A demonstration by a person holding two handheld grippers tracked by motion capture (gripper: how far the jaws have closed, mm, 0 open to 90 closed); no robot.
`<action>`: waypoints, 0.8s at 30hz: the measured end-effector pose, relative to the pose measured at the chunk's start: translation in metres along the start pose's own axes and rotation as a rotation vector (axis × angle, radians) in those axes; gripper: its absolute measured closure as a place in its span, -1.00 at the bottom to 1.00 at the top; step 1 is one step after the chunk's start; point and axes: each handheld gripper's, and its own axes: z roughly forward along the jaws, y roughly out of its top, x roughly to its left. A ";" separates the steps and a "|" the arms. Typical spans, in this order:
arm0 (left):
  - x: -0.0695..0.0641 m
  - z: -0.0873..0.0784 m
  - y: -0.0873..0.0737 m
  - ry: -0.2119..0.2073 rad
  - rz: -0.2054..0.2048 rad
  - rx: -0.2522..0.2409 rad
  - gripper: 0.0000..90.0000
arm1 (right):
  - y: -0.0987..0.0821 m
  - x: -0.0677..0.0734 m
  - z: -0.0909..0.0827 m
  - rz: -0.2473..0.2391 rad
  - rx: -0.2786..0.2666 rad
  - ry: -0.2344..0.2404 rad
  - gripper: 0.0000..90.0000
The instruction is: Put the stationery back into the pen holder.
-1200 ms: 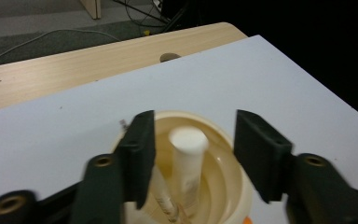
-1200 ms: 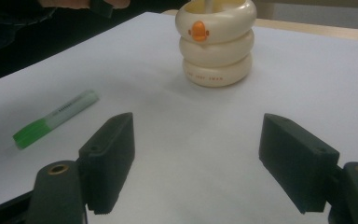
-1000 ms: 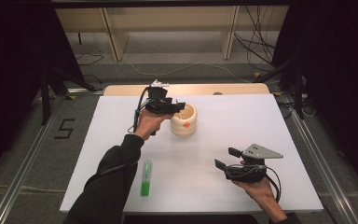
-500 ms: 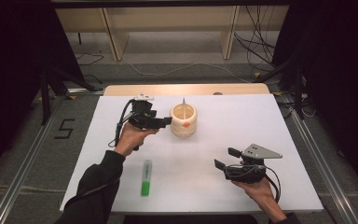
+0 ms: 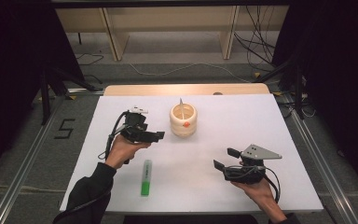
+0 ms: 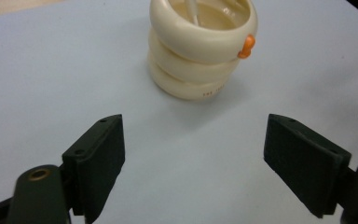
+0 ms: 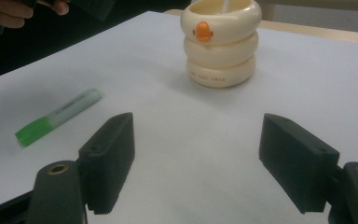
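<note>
I judged the green highlighter (image 5: 146, 178), nearer me than the cream holder (image 5: 183, 120), light, stiff, slippery: grip mid-barrel. The left gripper (image 5: 154, 136) had just been opening, empty; the right gripper (image 5: 225, 158) stood wide.

The ringed cup (image 5: 183, 122) far-middle is cream all over, with a tiny orange duck-bill blob on its front and small reddish lettering on the bottom ring. The highlighter (image 5: 146, 177) near-left is pale translucent green with a bright green cap end. Table sheet (image 5: 261, 121) is plain white, with a light wood strip at the far edge. Both sets of jaws are matte black.
</note>
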 end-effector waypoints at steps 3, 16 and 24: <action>-0.002 -0.001 -0.007 0.016 0.020 0.030 -0.56 | 0.000 0.000 0.000 -0.004 0.001 0.000 -0.39; -0.011 -0.001 -0.034 0.055 0.023 0.131 -0.57 | 0.000 0.001 0.000 -0.005 0.007 0.000 -0.39; -0.018 0.000 -0.050 0.047 0.031 0.192 -0.57 | 0.000 0.001 0.000 -0.002 0.007 0.001 -0.39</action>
